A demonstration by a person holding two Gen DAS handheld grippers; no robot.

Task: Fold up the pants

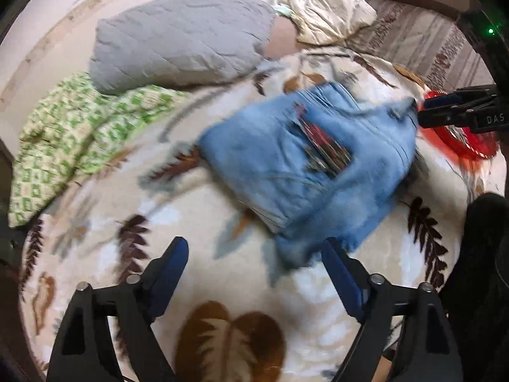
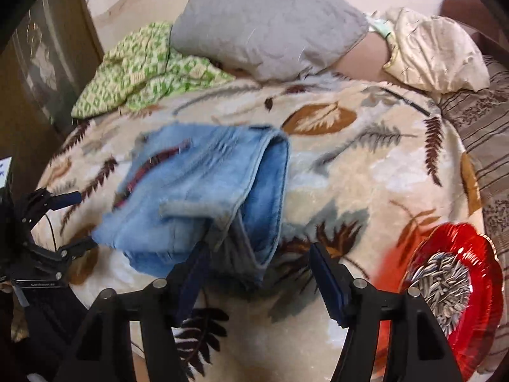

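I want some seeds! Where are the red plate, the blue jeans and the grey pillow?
red plate (image 2: 486, 273), right wrist view, on its rim.
blue jeans (image 1: 286, 159), left wrist view, middle of the fold.
grey pillow (image 1: 178, 38), left wrist view, its middle.

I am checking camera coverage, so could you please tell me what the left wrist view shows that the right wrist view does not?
Only the left wrist view shows the patterned patch on the jeans face-on. Only the right wrist view shows the seeds in the red plate and the jeans' folded edge. Both show the jeans, grey pillow, green cloth, leaf blanket, and both grippers open: left, right.
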